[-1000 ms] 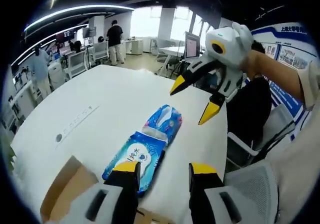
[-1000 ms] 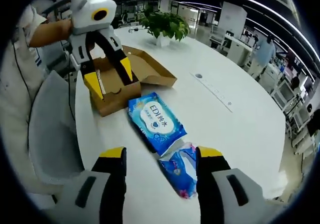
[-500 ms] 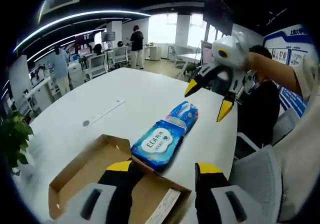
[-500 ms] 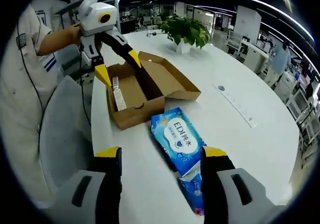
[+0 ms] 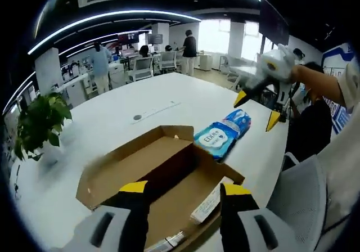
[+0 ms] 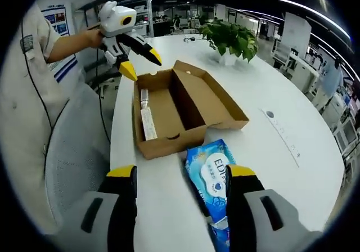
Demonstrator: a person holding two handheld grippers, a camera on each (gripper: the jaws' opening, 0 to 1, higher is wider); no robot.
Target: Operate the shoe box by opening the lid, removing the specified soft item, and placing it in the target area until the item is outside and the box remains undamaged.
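Observation:
The brown shoe box lies open on the white table, its lid folded flat to the side. A blue wipes pack rests on the table just outside the box's end. My left gripper hovers open over the box's other end, holding nothing. My right gripper is open and empty, in the air above the pack. A long white strip lies inside the box along one wall.
A potted plant stands on the table beyond the box. A grey chair and the person's sleeve are at the table edge. A small round inlay sits mid-table. People and desks fill the far room.
Both grippers have drawn back from the pack, the left one toward the box's far end. The box is now in fuller sight in both views. The pack has stayed put.

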